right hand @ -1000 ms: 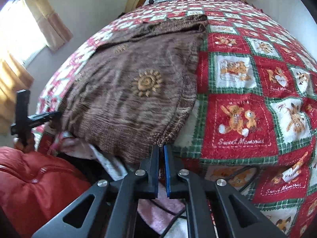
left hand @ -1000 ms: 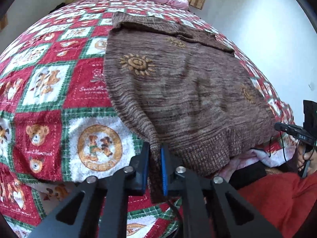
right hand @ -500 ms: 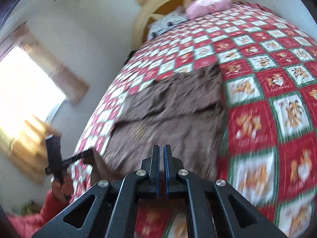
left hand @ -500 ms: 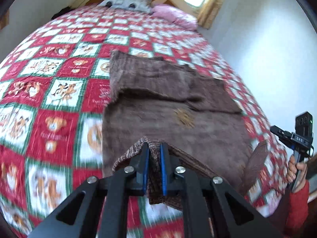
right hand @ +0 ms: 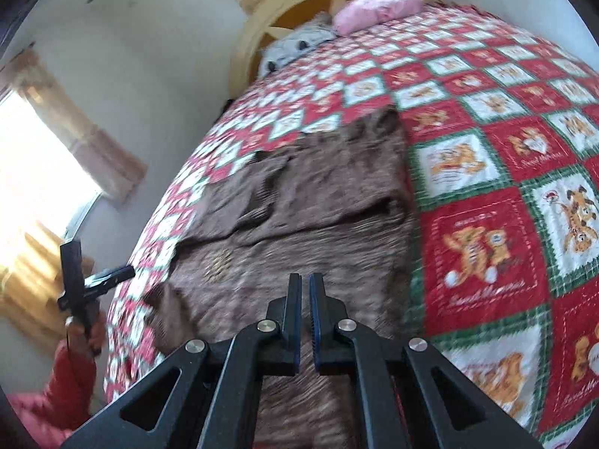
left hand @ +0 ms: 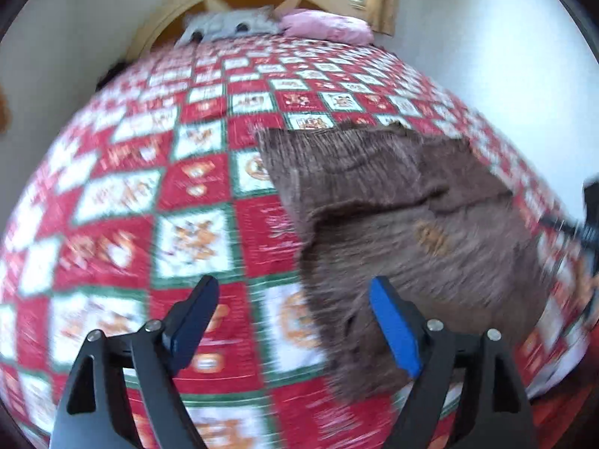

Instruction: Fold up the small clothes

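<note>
A brown knit sweater [left hand: 404,232] lies on the red, white and green quilt [left hand: 179,232], its lower part folded up over the body. My left gripper [left hand: 294,295] is open and empty above the sweater's left edge. In the right wrist view the sweater [right hand: 322,202] lies ahead and under my right gripper [right hand: 305,288]. Its jaws stand nearly together with a thin gap. Blurred knit fabric shows through the gap, and I cannot tell whether it is pinched.
Grey [left hand: 228,24] and pink [left hand: 329,26] pillows lie by the yellow headboard [right hand: 299,3]. A white wall is at the right [left hand: 505,30]. Curtained windows [right hand: 45,164] show left in the right wrist view. The other hand-held gripper [right hand: 90,280] shows at the bed's left edge.
Both grippers rose and carried the sweater's hem up over its body. My left gripper has opened and let the hem go. The right jaws stay nearly together.
</note>
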Demonstrator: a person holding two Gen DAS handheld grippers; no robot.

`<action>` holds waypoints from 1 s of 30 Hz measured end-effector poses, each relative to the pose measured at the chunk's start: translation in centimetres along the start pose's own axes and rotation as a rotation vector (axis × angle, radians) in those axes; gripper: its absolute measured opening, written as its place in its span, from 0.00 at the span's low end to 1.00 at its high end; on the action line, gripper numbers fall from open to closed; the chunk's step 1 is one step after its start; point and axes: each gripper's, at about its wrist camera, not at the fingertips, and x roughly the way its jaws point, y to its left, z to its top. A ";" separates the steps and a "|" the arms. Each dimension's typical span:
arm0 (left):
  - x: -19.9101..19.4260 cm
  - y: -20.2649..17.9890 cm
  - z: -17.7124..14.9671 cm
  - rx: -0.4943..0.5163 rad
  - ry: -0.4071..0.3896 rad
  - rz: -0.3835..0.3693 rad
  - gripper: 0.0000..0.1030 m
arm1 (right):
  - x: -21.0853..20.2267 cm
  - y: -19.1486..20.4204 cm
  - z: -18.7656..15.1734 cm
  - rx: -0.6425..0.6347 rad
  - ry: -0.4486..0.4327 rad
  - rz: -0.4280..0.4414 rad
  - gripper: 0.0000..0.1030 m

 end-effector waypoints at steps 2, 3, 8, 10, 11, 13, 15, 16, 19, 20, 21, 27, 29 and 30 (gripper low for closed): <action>-0.2 0.0 -0.7 0.082 0.017 0.010 0.83 | 0.0 1.0 -0.5 -0.032 0.012 0.007 0.09; 0.1 -0.2 -1.2 0.127 0.038 0.007 0.83 | 0.3 1.4 -0.7 -0.040 0.018 0.011 0.22; 2.0 -2.0 -2.6 0.164 0.154 -0.110 0.83 | 0.8 3.5 -1.8 -0.148 0.020 -0.019 0.70; 2.3 -3.2 -2.6 0.145 0.143 -0.156 0.83 | 1.2 3.8 -2.0 -0.192 0.031 -0.063 0.70; 2.5 -3.8 -2.5 0.139 0.128 -0.176 0.83 | 1.5 3.8 -1.9 -0.208 0.039 -0.083 0.70; 3.3 -5.2 -2.1 0.132 0.122 -0.211 0.83 | 2.1 3.8 -1.8 -0.255 0.052 -0.144 0.70; 4.8 -6.8 -1.3 0.139 0.160 -0.196 0.71 | 2.9 4.0 -2.0 -0.329 0.078 -0.202 0.70; 5.5 -7.5 -1.1 0.140 0.189 -0.192 0.64 | 3.1 4.0 -2.1 -0.345 0.089 -0.203 0.70; 6.3 -8.2 -0.6 0.094 0.250 -0.207 0.49 | 4.6 4.4 -3.1 -0.409 0.134 -0.221 0.70; 6.3 -8.3 -0.1 0.070 0.244 -0.220 0.49 | 5.1 4.6 -3.4 -0.428 0.146 -0.236 0.65; 6.2 -8.2 0.5 0.043 0.239 -0.245 0.49 | 6.0 4.6 -3.8 -0.451 0.177 -0.267 0.49; 3.3 -7.4 4.1 0.032 0.106 -0.276 0.80 | 5.0 5.1 -3.8 -0.478 0.177 -0.251 0.10; 2.0 -6.3 4.9 0.056 0.042 -0.243 0.87 | 3.8 3.0 -2.5 -0.364 0.116 -0.283 0.10; 1.7 -5.8 5.3 0.058 0.027 -0.241 0.88 | 3.5 1.9 -2.0 -0.311 0.093 -0.304 0.09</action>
